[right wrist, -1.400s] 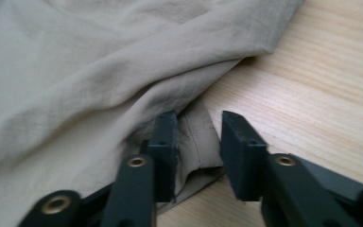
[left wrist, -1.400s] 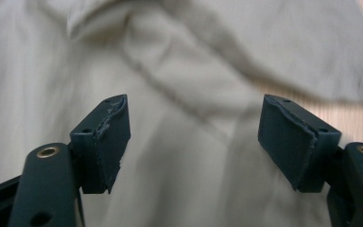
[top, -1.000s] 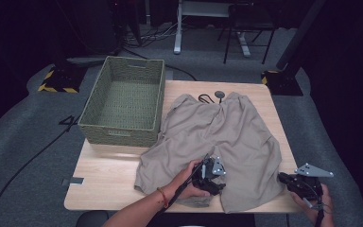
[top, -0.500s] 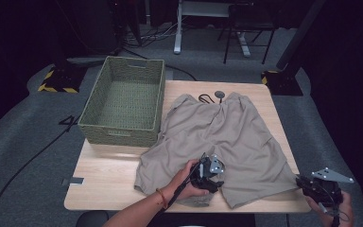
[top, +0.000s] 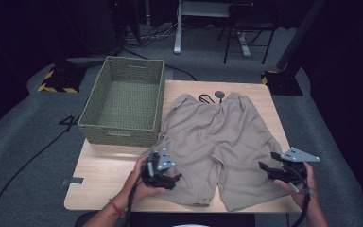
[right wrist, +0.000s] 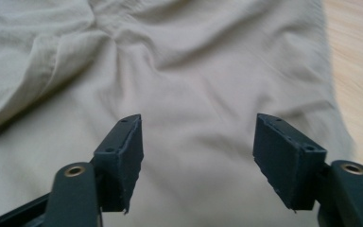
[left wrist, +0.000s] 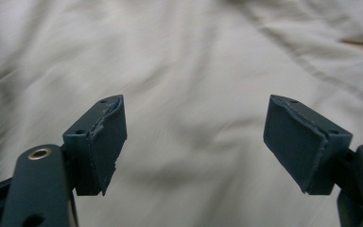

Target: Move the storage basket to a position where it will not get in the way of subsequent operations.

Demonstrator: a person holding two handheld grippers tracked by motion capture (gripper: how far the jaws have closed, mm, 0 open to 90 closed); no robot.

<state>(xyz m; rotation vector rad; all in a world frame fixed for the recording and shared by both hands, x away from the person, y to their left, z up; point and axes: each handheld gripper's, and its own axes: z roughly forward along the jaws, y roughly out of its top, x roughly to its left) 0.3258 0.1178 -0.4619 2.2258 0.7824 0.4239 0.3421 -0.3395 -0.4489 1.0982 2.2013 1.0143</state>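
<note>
Tan shorts (top: 217, 142) lie spread flat on the table (top: 104, 175), just right of the green basket (top: 125, 101). The left gripper (top: 172, 179) hovers over the near left leg, jaws wide, though its own view is blurred. The right gripper (top: 264, 168) sits at the right leg's near edge, jaws wide too, holding nothing.

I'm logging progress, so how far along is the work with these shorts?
Done: the shorts lie spread flat on the table. In hand: the left gripper and right gripper sit open at the leg hems. Left: no fold made, and the basket holds nothing.
</note>
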